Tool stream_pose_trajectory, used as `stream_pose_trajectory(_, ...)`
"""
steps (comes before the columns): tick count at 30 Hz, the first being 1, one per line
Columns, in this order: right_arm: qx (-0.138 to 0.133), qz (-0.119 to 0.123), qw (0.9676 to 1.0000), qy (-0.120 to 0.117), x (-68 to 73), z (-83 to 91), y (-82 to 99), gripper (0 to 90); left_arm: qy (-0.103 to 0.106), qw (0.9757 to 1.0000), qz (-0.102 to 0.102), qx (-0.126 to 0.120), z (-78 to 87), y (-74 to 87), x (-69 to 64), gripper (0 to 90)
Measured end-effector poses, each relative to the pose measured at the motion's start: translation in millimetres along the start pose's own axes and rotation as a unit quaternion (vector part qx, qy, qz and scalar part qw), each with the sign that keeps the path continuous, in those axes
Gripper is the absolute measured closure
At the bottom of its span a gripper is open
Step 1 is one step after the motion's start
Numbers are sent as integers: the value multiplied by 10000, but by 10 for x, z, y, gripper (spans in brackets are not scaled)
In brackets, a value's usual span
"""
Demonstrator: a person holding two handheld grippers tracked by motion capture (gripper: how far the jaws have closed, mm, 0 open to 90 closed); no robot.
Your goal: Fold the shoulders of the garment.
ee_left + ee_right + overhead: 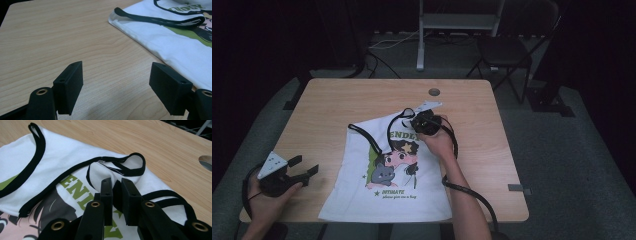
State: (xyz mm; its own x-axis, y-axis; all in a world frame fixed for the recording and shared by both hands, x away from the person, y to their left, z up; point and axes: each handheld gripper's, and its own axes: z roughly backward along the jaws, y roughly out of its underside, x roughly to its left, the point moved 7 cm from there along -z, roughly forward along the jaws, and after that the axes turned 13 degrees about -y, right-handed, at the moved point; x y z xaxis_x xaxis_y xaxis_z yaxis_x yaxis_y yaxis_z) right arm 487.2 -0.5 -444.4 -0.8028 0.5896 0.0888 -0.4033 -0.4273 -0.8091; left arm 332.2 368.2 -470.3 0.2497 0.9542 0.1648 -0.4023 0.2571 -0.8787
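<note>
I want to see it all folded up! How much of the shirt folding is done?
Just started. The white shirt lies mostly flat on the table, picture side up. In hand: the right gripper is shut on the cloth near the black-edged shoulder strap, bunching it up. The left gripper waits open beside the shirt. No finished fold shows yet.

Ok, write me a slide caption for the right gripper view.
Right gripper shut on the white printed top near its black-trimmed strap, on a wooden table.

Dark room, grey floor [572,150], folding chair [507,52]
</note>
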Motion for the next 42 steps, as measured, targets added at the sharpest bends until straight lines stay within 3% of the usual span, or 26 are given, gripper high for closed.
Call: stream_pose_trajectory(42, 277, 604, 9976, -180, 384, 6, 154, 800, -10, 10000, 12, -3, 3, 0, 3, 268)
